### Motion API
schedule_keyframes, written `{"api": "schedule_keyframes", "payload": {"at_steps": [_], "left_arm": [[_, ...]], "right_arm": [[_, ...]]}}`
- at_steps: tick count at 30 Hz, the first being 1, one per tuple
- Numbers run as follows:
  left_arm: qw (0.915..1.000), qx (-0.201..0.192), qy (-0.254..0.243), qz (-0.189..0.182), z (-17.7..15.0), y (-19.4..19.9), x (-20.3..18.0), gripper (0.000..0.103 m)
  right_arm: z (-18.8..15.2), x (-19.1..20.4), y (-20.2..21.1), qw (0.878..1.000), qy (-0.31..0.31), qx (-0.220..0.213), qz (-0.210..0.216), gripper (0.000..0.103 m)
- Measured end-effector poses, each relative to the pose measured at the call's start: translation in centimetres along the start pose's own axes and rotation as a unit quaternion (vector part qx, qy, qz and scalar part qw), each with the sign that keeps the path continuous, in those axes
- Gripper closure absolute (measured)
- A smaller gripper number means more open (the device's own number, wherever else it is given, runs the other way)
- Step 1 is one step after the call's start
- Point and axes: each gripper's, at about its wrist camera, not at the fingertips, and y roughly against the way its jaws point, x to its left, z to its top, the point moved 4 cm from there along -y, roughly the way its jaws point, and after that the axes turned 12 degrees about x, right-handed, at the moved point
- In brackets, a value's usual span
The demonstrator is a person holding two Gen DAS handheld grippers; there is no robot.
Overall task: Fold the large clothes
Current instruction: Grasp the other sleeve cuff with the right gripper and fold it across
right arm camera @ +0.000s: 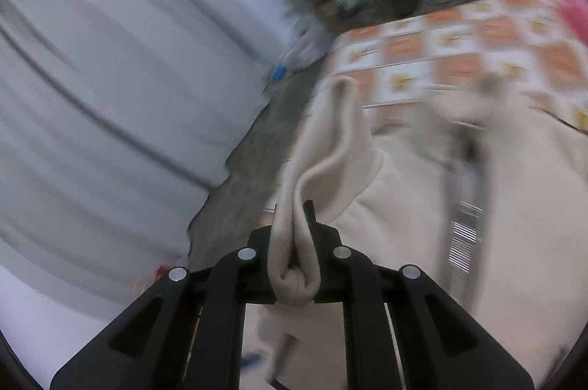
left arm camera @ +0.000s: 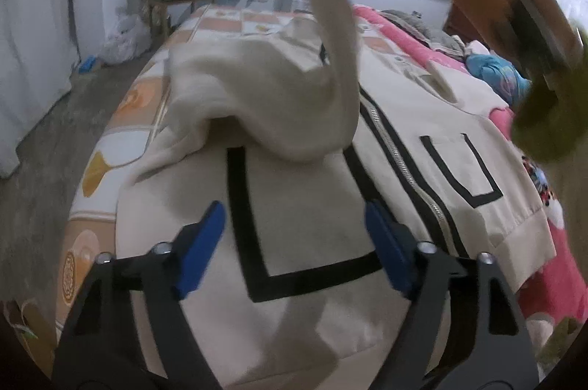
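Cream zip jacket (left arm camera: pixel 301 191) spread on the bed (left arm camera: pixel 121 118), one sleeve (right arm camera: pixel 323 147) lifted.
The right tool (right arm camera: pixel 293 224) is clamped together on the bunched sleeve end, raising it over the jacket; the left tool (left arm camera: pixel 294 235) hovers above the jacket's black-lined pocket, its blue pads (left arm camera: pixel 200 250) apart, gripping nothing.

Both views are dim and cool-toned, with flat, soft light and no hard shadows or glare. Each fisheye picture sits in a dark round border, and straight lines bow toward the edges. In the left wrist view the cream jacket (left arm camera: pixel 301 176) at centre is fairly sharp, while the upper right smears into motion blur. The right wrist view is blurred almost throughout, most strongly across the patterned bedcover (right arm camera: pixel 477 59) at upper right.
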Motion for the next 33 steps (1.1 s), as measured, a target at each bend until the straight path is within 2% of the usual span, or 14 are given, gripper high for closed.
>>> {"api": "schedule_keyframes", "payload": {"at_steps": [2,4,5,7,9,12,14,16,17,20,27,33], "left_arm": [[0.9999,0.003,0.015,-0.001,0.5,-0.3,0.7,0.038],[0.9997,0.006,0.021,0.009,1.2,-0.7,1.3,0.043],[0.9995,0.008,0.021,0.021,1.8,-0.9,1.6,0.043],[0.9987,0.008,0.025,0.044,2.6,-1.3,2.3,0.045],[0.9975,0.012,0.039,0.058,3.5,-2.0,3.3,0.046],[0.9954,0.021,0.062,0.07,4.3,-3.0,4.6,0.049],[0.993,0.03,0.074,0.087,4.6,-3.8,5.4,0.051],[0.9909,0.027,0.084,0.102,4.8,-3.9,5.8,0.054],[0.99,0.028,0.087,0.107,4.8,-4.0,6.0,0.054],[0.9858,0.026,0.105,0.128,5.0,-3.9,6.9,0.055],[0.9796,0.022,0.125,0.156,5.3,-3.9,7.5,0.056],[0.9756,0.021,0.13,0.176,5.8,-4.3,7.8,0.06]], "right_arm": [[3.2,7.0,-2.8,0.997,0.067,0.02,0.027,0.093],[5.1,13.4,-2.6,0.989,0.139,0.005,0.057,0.093],[6.0,17.5,-1.6,0.979,0.186,-0.012,0.084,0.093],[7.1,21.0,0.3,0.966,0.225,-0.032,0.124,0.093],[7.9,21.7,2.0,0.959,0.243,-0.054,0.137,0.093],[7.9,16.9,1.7,0.967,0.223,-0.057,0.113,0.093],[7.1,10.2,0.5,0.981,0.178,-0.037,0.074,0.093],[5.9,4.4,0.3,0.989,0.131,-0.02,0.061,0.093],[5.2,1.1,0.8,0.993,0.101,-0.016,0.058,0.093],[2.8,-4.8,2.9,0.998,0.052,-0.021,0.042,0.093],[-1.4,-12.0,7.6,0.998,0.009,-0.049,0.024,0.093],[-5.2,-17.7,7.5,0.998,-0.054,-0.037,0.001,0.093]]}}
